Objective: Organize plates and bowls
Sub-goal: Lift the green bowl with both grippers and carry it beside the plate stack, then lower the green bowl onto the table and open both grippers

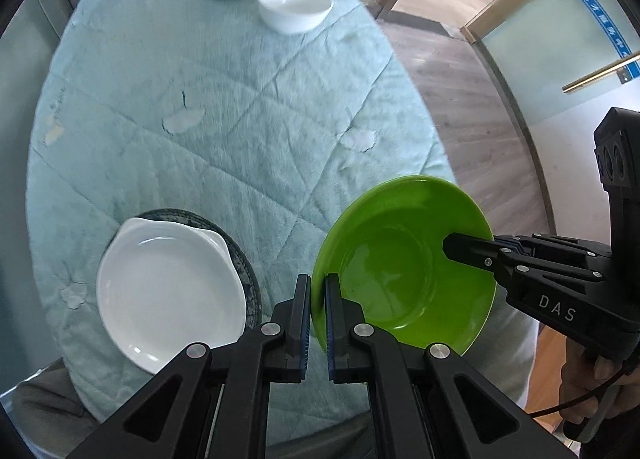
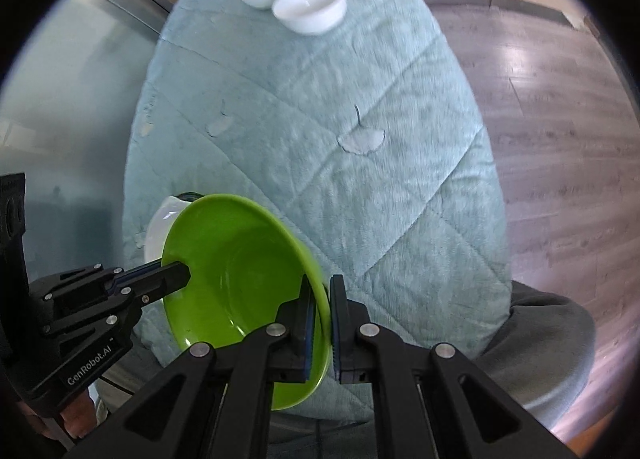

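A pale teal quilted cloth (image 1: 240,131) covers the round table beneath me, with grey wood-look flooring (image 1: 460,91) past its right edge and frosted glass panels at the far right of my left camera's view. Low at the left of that view a white plate (image 1: 168,291) sits on a dark patterned plate (image 1: 244,259), of which I see only a crescent along the upper right side. At bottom centre my left claw (image 1: 318,323) is pinched narrow on the left rim of the green plate (image 1: 404,263), which hangs tilted just above the cloth beside the white plate. From the right my right claw (image 1: 452,245) grips the opposite rim, its body cut off by the frame edge. At the top, two white bowls (image 1: 294,5) stand close together; a third white piece behind them is too cropped to name. In my right camera's view, my left claw (image 2: 182,275) enters from the lower left, the green plate (image 2: 240,255) hides most of the white plate (image 2: 160,227), and my right claw (image 2: 322,323) is clamped on its near rim, while the bowls (image 2: 310,3) sit blurred at the top.
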A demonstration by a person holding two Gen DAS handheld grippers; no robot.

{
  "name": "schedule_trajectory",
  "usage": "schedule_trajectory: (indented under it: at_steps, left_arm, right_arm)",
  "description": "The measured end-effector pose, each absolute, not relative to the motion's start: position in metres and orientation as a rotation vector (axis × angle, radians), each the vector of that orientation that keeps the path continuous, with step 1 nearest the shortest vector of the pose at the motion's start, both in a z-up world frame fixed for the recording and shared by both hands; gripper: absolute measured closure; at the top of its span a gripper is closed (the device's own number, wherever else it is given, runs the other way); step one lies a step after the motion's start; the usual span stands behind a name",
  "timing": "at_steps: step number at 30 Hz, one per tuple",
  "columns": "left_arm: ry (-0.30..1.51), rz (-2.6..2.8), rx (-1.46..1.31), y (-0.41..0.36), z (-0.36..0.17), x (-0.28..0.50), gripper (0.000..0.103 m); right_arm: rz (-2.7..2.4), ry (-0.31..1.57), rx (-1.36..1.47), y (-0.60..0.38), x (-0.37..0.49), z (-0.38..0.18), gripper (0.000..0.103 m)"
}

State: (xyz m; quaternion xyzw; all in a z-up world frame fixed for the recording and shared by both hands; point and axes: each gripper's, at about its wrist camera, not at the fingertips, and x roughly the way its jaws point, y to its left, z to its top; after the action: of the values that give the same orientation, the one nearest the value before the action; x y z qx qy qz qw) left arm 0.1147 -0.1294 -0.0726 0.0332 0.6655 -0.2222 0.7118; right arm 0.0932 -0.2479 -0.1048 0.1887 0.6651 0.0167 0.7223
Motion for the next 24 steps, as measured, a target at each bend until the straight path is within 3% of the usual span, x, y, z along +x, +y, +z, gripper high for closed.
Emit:
schedule_trajectory:
  at_steps: [11,24]
  left_arm:
    - [1.594,-0.447,0.057,-0.131,-0.141,0.14,0.1]
    - [1.606,-0.417,0.086,-0.134,-0.156,0.139,0.096]
  right_arm:
    - [0.012,1.582,0.448,-0.252,0.116,-0.167,0.095]
    - [-0.001,1.572,0.497,-0.253,0.12,-0.181,0.09]
